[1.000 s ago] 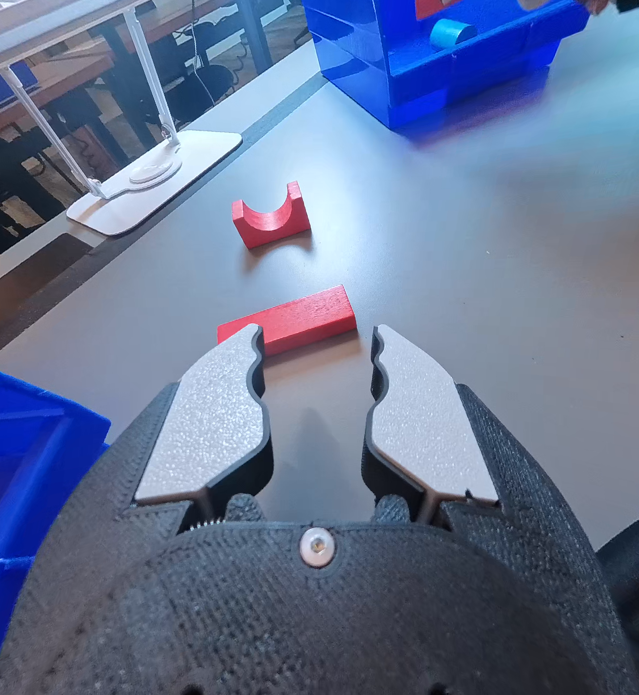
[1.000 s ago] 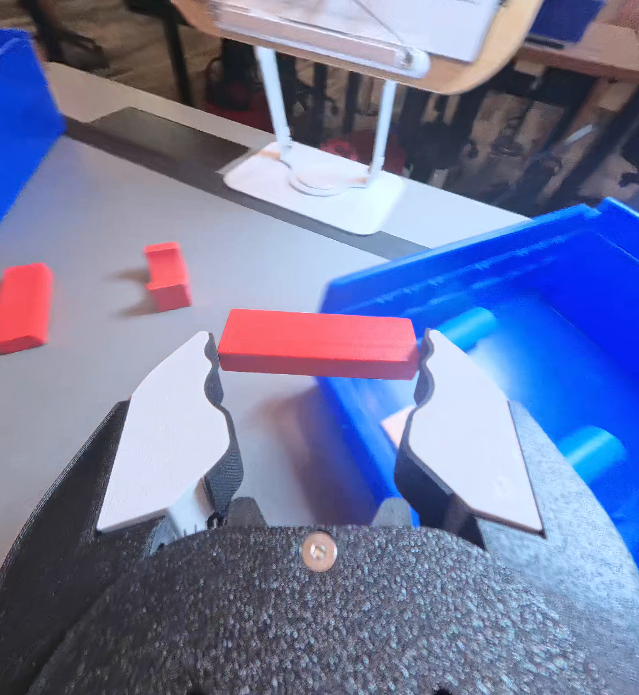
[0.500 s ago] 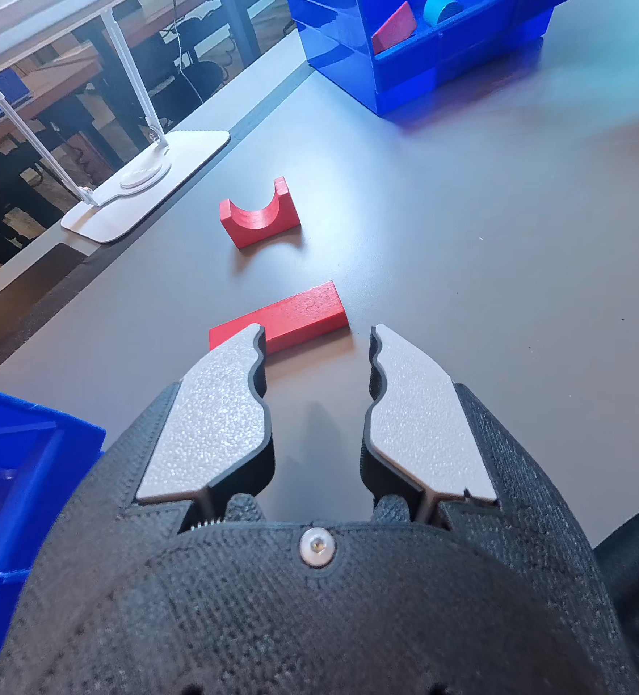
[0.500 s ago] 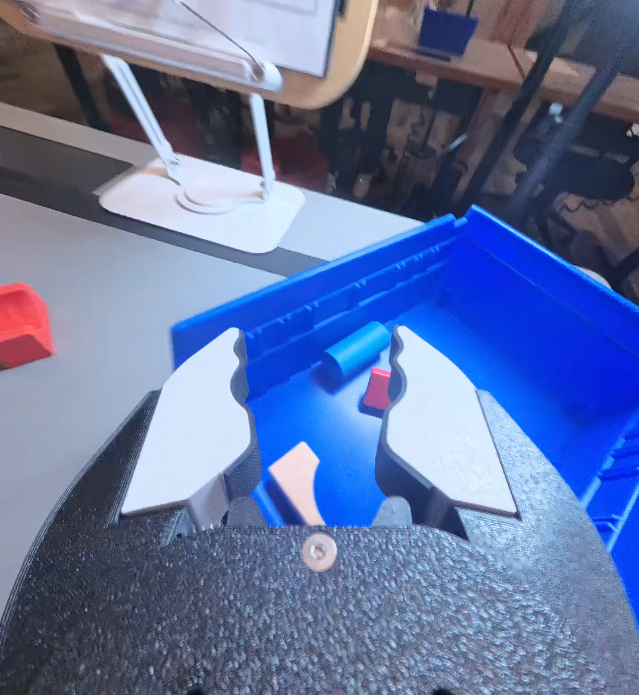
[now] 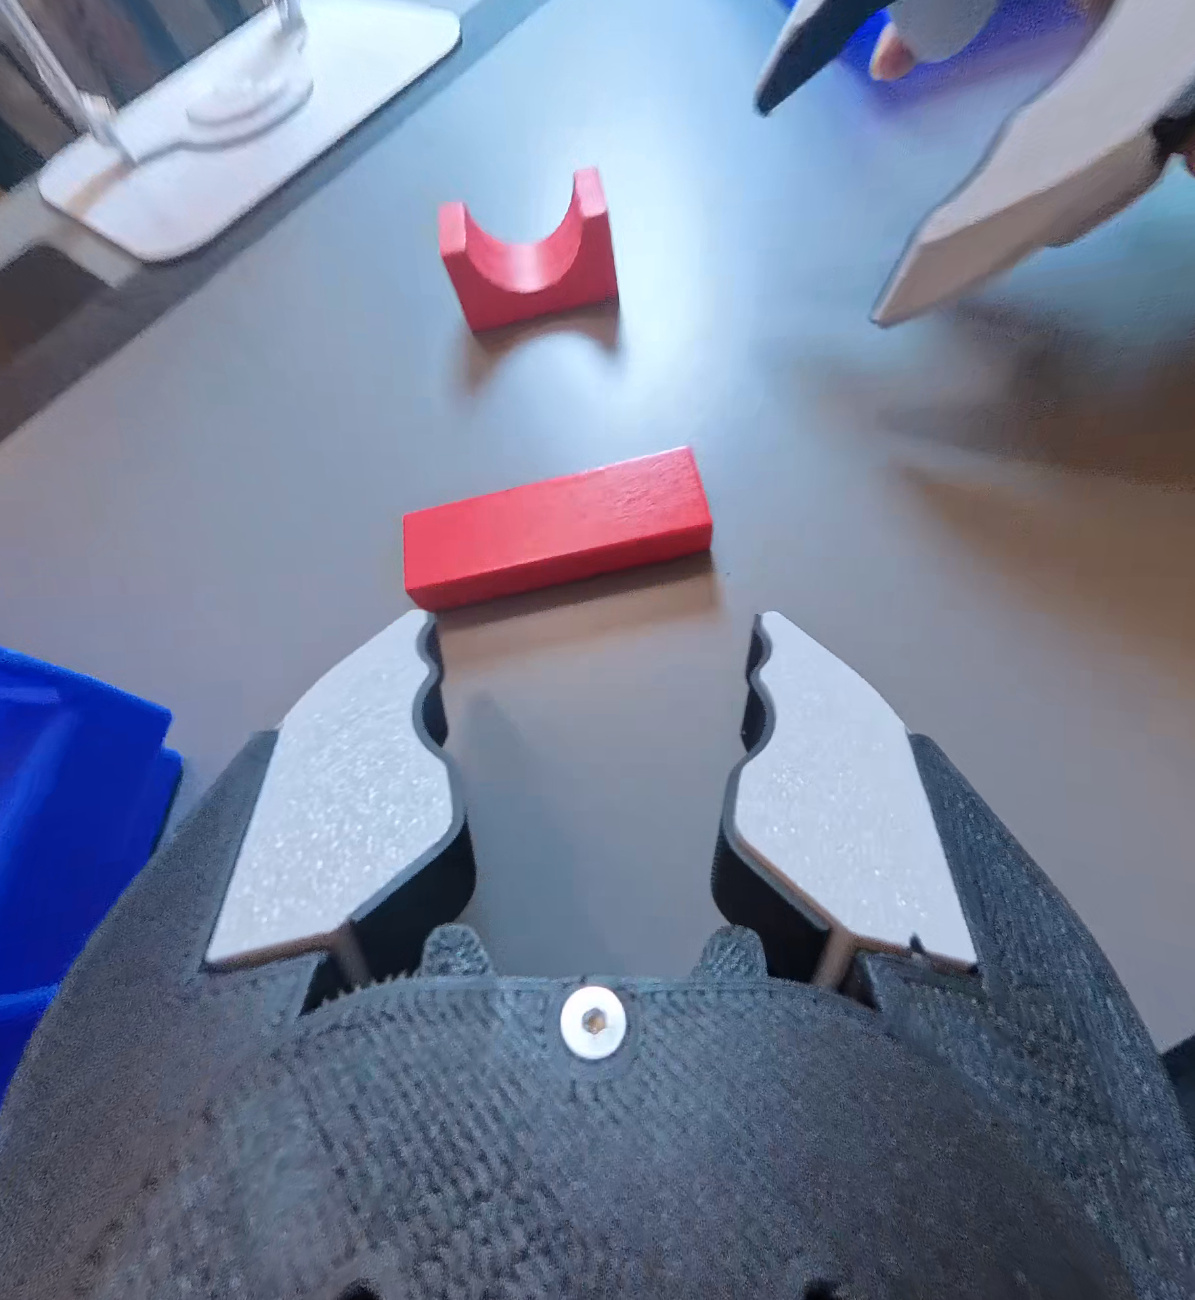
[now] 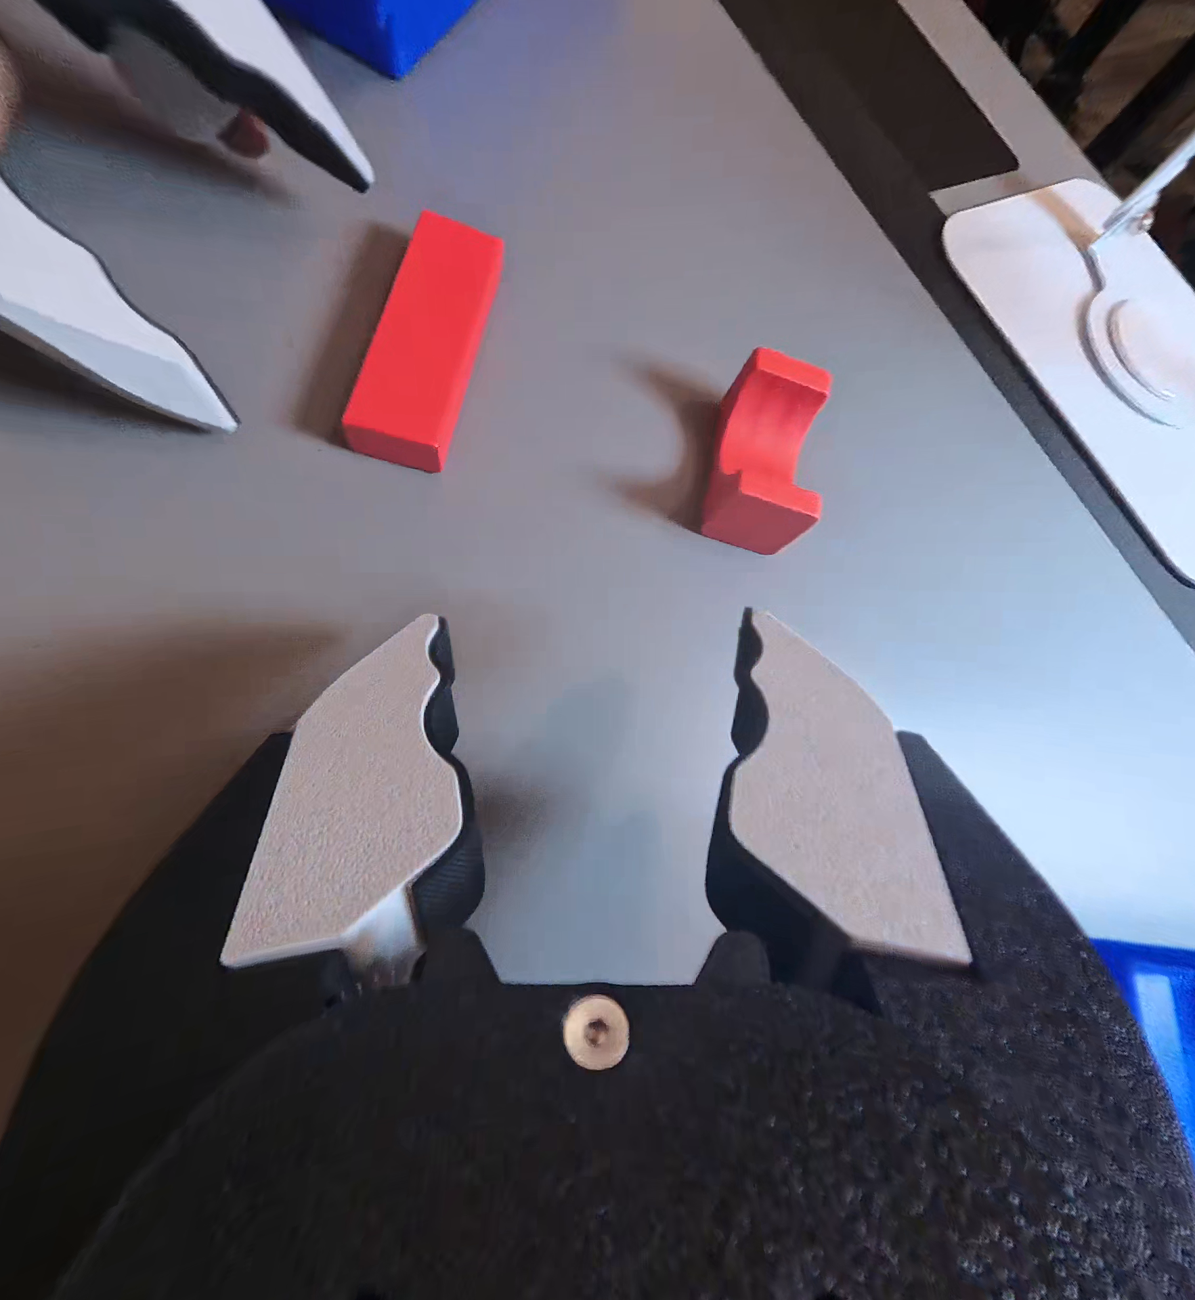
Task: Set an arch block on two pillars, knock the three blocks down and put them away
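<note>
A flat red pillar block lies on the grey table just ahead of my left gripper, which is open and empty. The red arch block sits farther off, hollow side up. In the right wrist view the pillar block lies ahead to the left and the arch block ahead to the right. My right gripper is open and empty, short of both. Each gripper shows in the other's view: the right one at the top right of the left wrist view, the left one at the top left of the right wrist view.
A white stand base sits at the table's far edge; it also shows in the right wrist view. A blue bin stands left of my left gripper. A second blue bin stands right of my right gripper. The red arch block sits 9 cm or so from the ends of my right fingers. Seen from the right wrist view as well.
My right gripper dropped its red pillar block into the blue bin, then swung back over the table toward the two blocks. My left gripper opened wider and stayed near the pillar block.
</note>
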`<state>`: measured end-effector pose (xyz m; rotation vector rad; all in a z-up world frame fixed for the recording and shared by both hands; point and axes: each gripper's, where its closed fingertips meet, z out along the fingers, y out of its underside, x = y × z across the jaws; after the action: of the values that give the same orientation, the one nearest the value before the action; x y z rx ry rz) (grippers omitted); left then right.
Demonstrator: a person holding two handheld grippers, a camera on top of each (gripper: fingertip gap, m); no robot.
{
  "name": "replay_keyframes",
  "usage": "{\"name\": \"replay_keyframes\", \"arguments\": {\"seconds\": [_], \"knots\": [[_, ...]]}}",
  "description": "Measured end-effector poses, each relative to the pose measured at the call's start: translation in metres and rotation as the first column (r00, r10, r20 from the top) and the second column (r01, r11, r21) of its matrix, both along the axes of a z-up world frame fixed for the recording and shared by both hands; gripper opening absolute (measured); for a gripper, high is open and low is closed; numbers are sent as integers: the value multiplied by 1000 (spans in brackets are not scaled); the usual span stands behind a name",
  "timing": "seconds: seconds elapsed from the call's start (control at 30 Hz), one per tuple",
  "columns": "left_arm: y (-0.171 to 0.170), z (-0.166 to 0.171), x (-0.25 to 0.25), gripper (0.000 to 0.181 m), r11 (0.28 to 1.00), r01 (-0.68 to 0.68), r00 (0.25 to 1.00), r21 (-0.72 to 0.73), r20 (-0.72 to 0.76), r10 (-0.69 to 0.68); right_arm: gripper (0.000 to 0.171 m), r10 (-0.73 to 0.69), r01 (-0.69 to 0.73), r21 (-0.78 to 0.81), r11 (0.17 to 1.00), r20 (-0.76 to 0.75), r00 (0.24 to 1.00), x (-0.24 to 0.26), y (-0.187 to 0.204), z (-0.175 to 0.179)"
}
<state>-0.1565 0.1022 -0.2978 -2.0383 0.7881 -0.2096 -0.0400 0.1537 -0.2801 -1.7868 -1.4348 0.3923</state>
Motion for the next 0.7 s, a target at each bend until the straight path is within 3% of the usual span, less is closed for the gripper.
{"name": "replay_keyframes", "arguments": {"seconds": [0.07, 0.17, 0.27, 0.4, 0.57, 0.7], "knots": [[6, -10, 1, 103, 994, -33, 999, -103, 21, 35, 76, 12, -12, -5, 1000, -2, 1000, -3, -4, 0], [17, -15, 8, 115, 984, -55, 998, -168, 28, 61, 75, 18, -20, -48, 999, -46, 999, -6, -10, 6], [34, -18, 11, 117, 977, -97, 995, -191, 12, 101, 74, 23, -27, -51, 998, -72, 997, -3, -14, 12], [40, -16, 16, 105, 979, -62, 998, -195, 1, 64, 73, 39, -45, -57, 997, -108, 993, 0, -22, 19], [27, 4, 38, 105, 996, 94, 996, 8, 3, -94, 72, 74, -112, -176, 978, -210, 975, -3, -43, 25], [6, 47, 64, 104, 941, 184, 982, 284, -91, -165, 71, 78, -170, -274, 947, -316, 945, -12, -60, 38]]}}
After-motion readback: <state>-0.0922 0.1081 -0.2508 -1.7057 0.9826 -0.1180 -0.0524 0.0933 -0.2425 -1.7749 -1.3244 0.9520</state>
